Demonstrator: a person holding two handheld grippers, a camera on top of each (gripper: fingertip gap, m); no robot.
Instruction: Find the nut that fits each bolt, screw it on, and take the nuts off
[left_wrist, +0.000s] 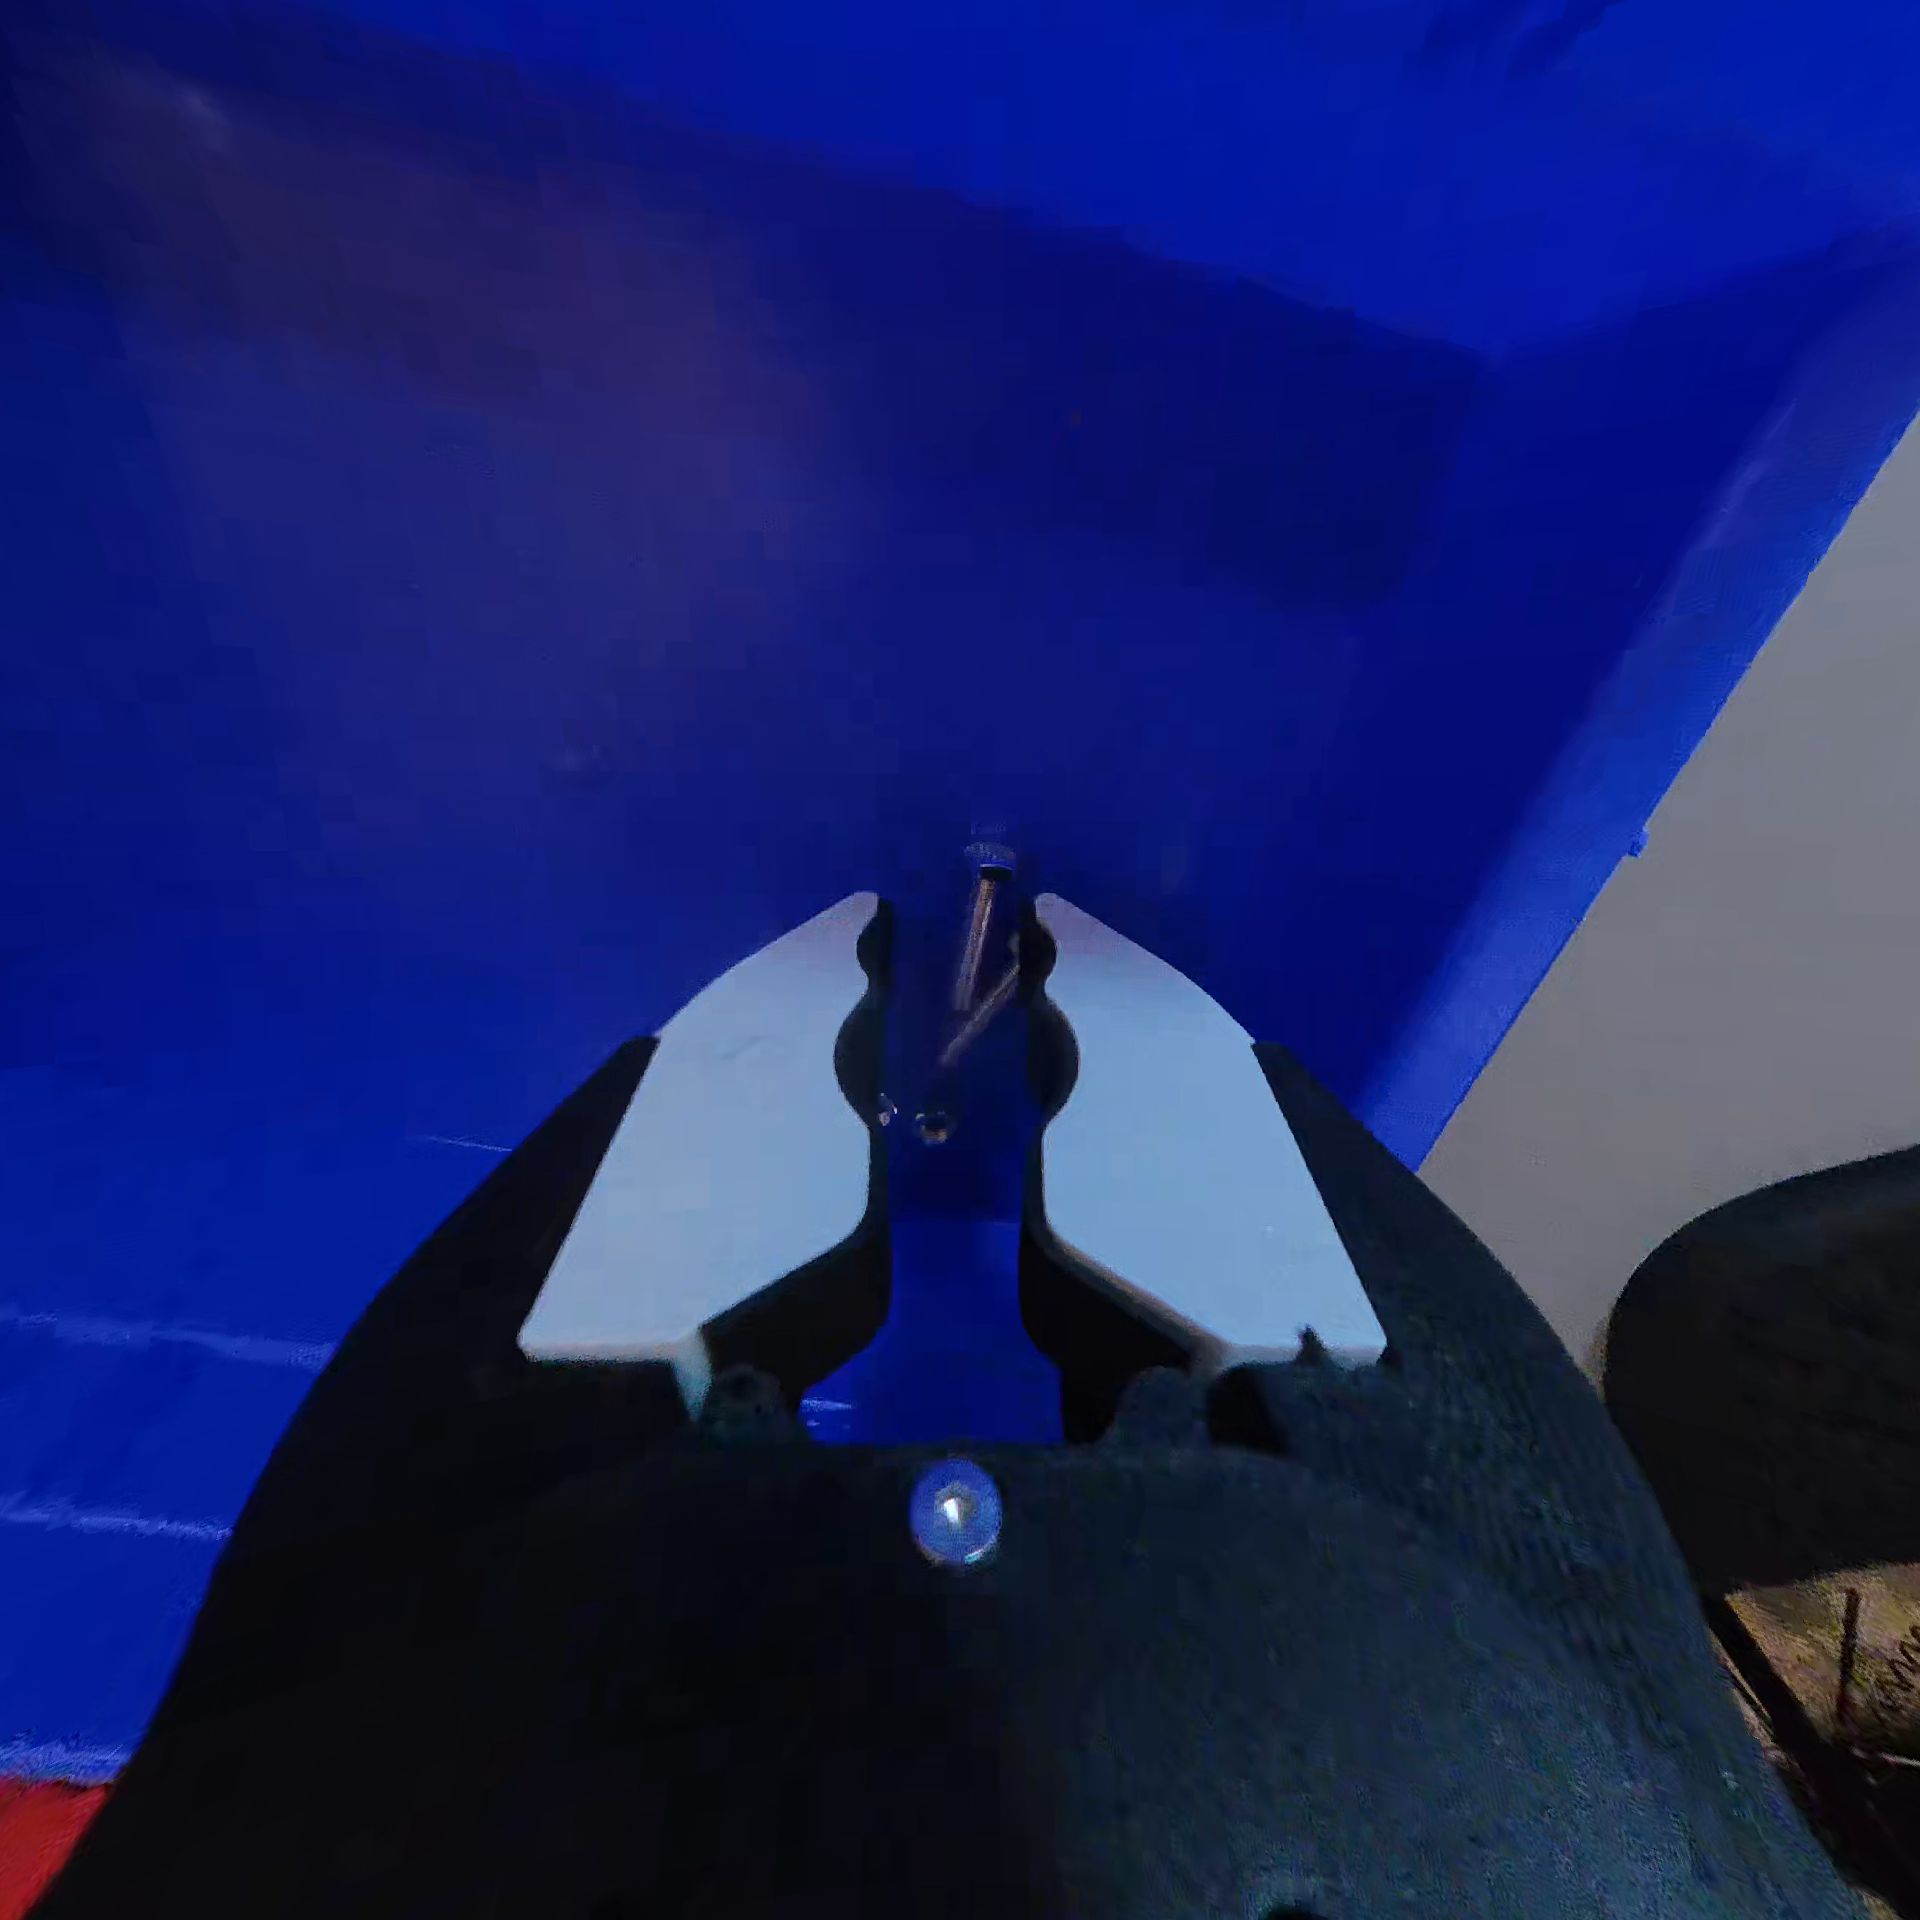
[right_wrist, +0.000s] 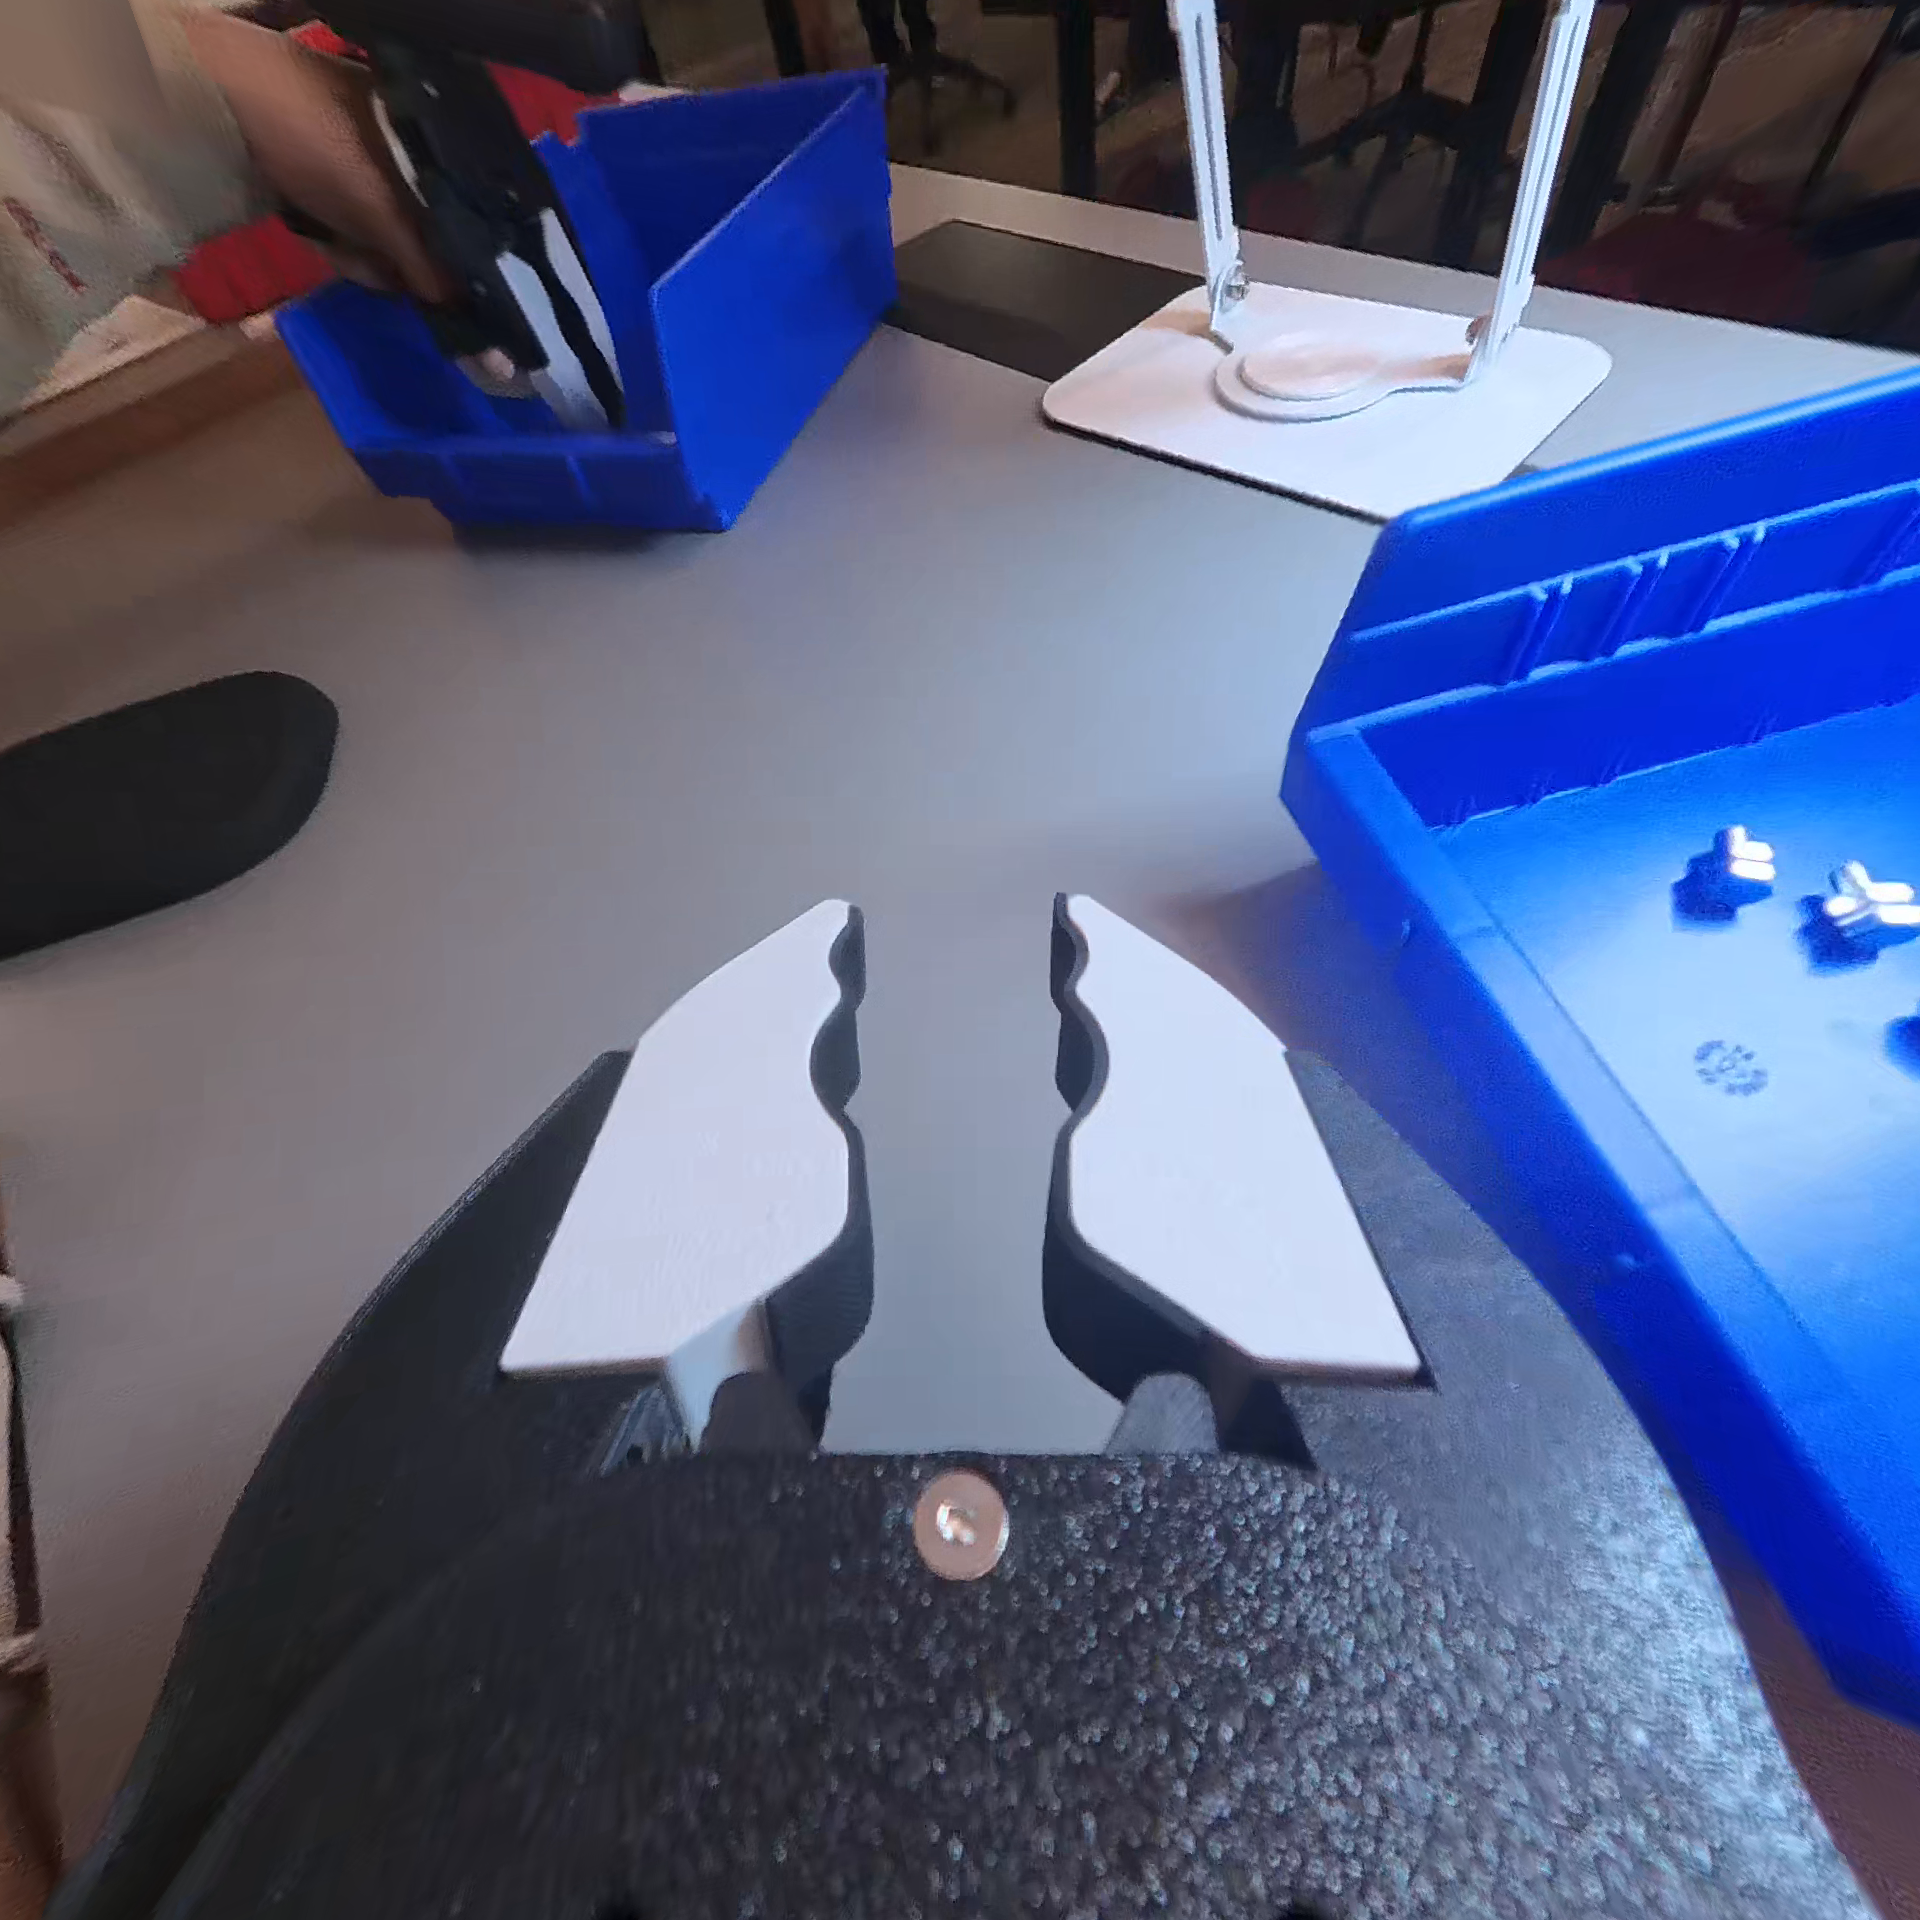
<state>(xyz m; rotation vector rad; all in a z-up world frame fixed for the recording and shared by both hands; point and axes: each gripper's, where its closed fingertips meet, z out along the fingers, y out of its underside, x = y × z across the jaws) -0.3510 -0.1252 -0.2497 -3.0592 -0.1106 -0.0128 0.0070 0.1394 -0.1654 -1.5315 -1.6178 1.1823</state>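
Bolts (left_wrist: 977, 935), two slim steel ones with small socket heads, lie crossed on the floor of the blue plastic bin (left_wrist: 727, 520) near the table's (right_wrist: 831, 675) far left edge, and your left gripper (left_wrist: 956, 914) is dipped into that bin with its fingers parted around them, not yet pinching. That straddle likely sets up a pick of one shank. The white finger faces carry wavy black pads, suited to round stock. Your right gripper (right_wrist: 956, 914) hovers over the bare grey table with fingers open and empty, just beside a second blue bin (right_wrist: 1558, 1195) at the right edge, where shiny wing nuts (right_wrist: 1735, 857) sit on the smooth floor, probably waiting their turn.
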